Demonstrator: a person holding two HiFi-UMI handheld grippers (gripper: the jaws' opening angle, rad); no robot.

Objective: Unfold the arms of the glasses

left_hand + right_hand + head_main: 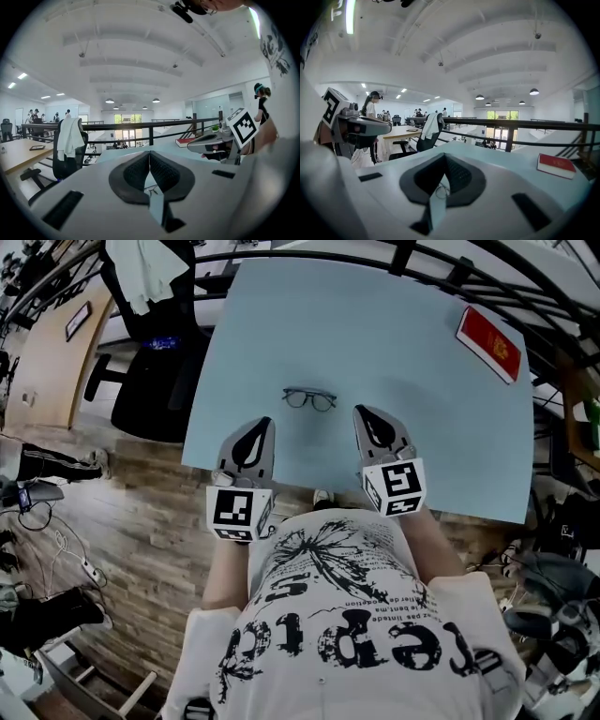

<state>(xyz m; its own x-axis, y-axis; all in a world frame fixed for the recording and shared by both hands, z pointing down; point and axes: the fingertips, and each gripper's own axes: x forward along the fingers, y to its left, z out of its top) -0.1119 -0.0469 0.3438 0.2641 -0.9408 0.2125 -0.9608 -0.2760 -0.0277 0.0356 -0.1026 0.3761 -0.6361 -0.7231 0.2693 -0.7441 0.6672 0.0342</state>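
The person's printed shirt fills the bottom of the head view. The glasses lie flat on the pale blue desk, close to its near edge and roughly midway between the two tools. No arm shows sticking out from the frame, so they look folded, though they are small here. The left claw and the right claw hang just near of the glasses, one to each side, touching neither frame nor desk. Each has its jaws pressed together on nothing. A red book lies well apart at the far right. By my judgement nothing is done yet: the reach, the hold and both arms are all left
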